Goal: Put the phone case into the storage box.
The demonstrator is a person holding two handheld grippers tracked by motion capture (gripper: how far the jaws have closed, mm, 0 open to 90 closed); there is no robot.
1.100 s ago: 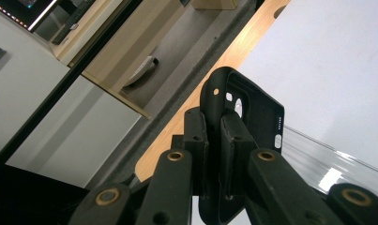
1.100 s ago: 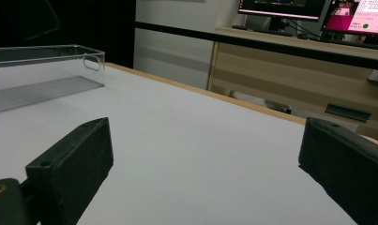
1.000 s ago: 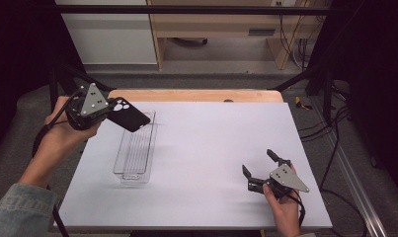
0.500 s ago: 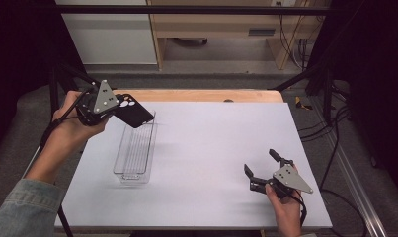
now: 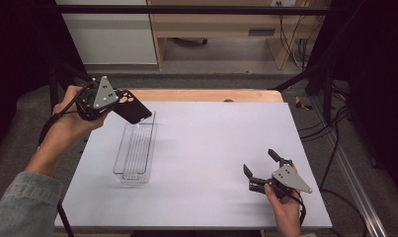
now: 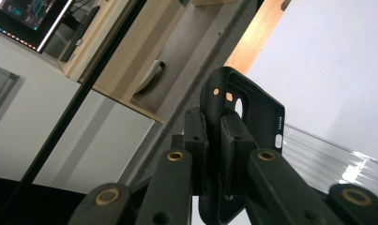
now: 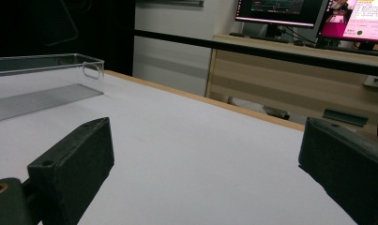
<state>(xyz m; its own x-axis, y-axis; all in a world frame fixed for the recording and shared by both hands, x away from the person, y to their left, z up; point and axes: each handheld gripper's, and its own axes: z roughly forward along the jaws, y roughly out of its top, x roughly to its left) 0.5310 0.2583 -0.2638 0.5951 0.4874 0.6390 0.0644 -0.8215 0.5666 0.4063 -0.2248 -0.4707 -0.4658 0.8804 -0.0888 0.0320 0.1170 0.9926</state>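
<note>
A black phone case (image 5: 134,110) is held in the air over the far end of a clear plastic tray (image 5: 136,148), with my left gripper (image 5: 118,103) shut on it. In the left gripper view the case (image 6: 252,108) stands upright between the jaws, its camera cut-out at the top, and the pads (image 6: 231,136) press its wall; the left gripper (image 6: 215,126) is above the tray (image 6: 318,154). My right gripper (image 5: 259,161) rests on the white table near the front right, open and with nothing in it. The right gripper (image 7: 205,140) points across the table toward the tray (image 7: 41,65).
The white tabletop (image 5: 216,138) has a wooden strip (image 5: 201,95) along its far edge. Behind it stand a wooden desk (image 5: 221,29) and a white cabinet (image 5: 107,34). Cables (image 5: 335,128) hang at the right, beside a dark frame.
My left gripper has shifted a little to the right and rolled, with the phone case still in it above the tray's far end. The right gripper has stayed where it was.
</note>
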